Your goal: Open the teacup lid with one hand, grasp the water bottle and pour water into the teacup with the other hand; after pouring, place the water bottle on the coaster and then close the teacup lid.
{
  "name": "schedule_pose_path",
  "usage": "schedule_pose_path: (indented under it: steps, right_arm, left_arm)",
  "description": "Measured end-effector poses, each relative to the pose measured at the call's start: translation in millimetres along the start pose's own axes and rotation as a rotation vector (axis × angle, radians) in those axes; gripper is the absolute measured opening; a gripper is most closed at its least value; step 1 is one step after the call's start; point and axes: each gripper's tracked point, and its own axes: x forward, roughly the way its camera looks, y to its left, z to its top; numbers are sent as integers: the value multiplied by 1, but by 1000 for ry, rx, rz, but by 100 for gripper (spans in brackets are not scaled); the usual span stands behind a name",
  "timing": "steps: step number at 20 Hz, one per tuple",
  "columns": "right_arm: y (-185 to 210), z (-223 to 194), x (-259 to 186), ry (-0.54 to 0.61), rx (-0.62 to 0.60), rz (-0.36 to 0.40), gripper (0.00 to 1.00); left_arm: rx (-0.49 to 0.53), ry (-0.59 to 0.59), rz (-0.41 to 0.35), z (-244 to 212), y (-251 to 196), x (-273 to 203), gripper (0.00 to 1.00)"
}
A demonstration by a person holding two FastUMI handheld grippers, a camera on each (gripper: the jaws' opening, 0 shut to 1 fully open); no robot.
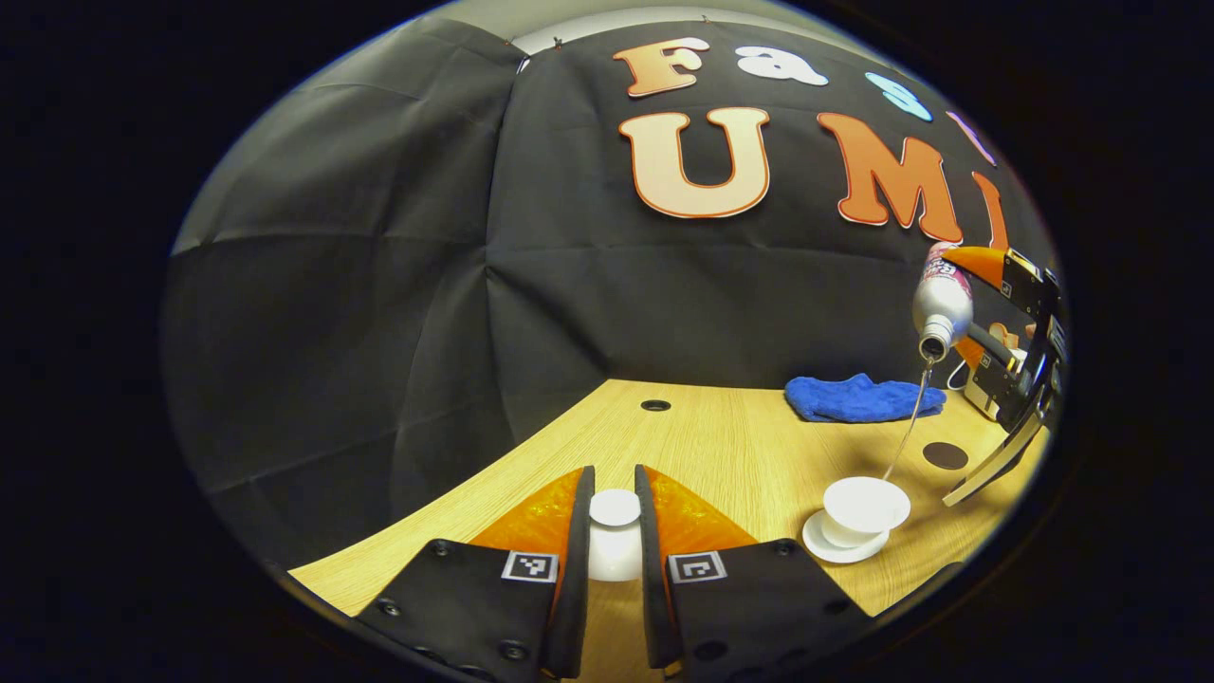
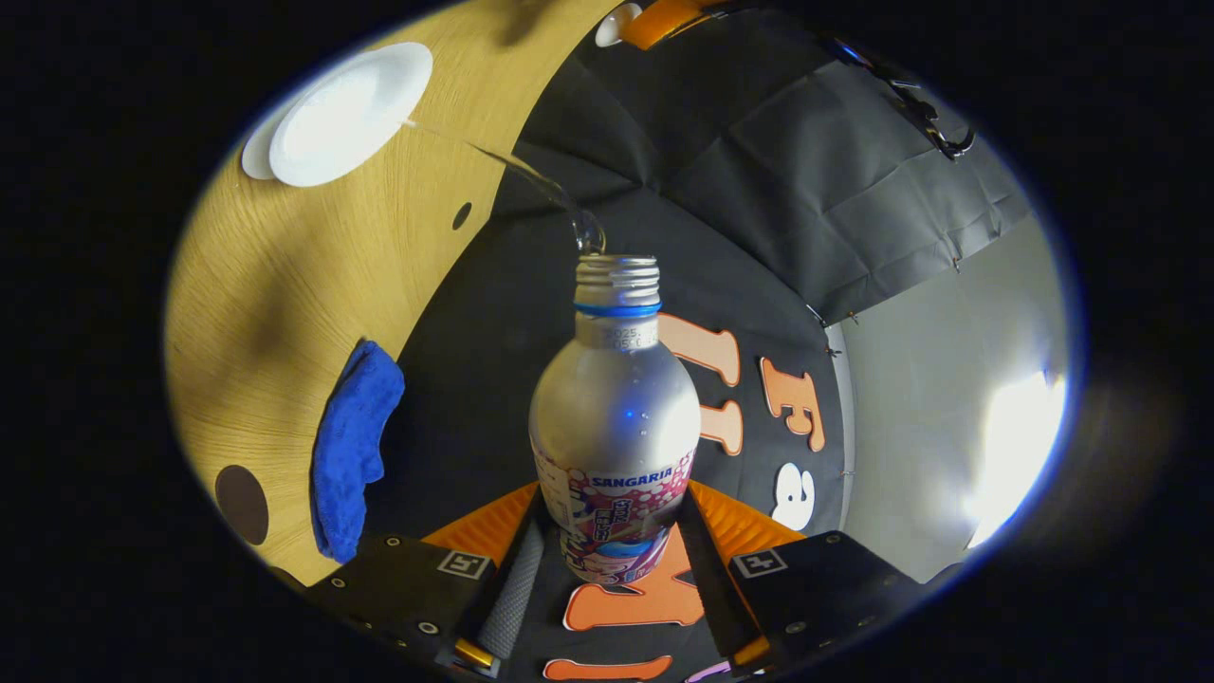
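In the left gripper view my left gripper [image 1: 615,486] is shut on the white teacup lid [image 1: 615,520], held just above the wooden table [image 1: 721,446]. To the right stands the open white teacup [image 1: 865,505] on its saucer [image 1: 835,547]. Above it the silver water bottle [image 1: 943,302] tilts mouth-down, and a thin stream of water [image 1: 908,432] falls into the cup. In the right gripper view my right gripper [image 2: 615,503] is shut on the bottle [image 2: 615,408], with the stream [image 2: 493,156] arcing to the teacup [image 2: 346,112]. The dark round coaster [image 1: 945,455] [image 2: 241,503] lies bare behind the cup.
A crumpled blue cloth [image 1: 863,398] [image 2: 356,451] lies at the back of the table near the coaster. A small round cable hole [image 1: 654,405] sits in the tabletop by the black cloth wall. The table's edge runs close behind my left gripper.
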Motion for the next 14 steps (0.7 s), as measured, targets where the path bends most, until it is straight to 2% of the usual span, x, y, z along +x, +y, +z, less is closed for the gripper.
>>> schedule_pose_path:
  steps: [1, 2, 14]
  right_arm:
    - [1, 1, -1, -7, -7, -7, 74]
    - [-2, -1, 2, -16, -15, -13, 77]
    - [-3, 8, 3, -134, -72, 25, 78]
  left_arm:
    - [0, -1, -1, -1, 0, -1, 28]
    - [0, 0, -4, -1, -1, 0, 29]
    - [-6, 7, -18, -4, -5, -2, 29]
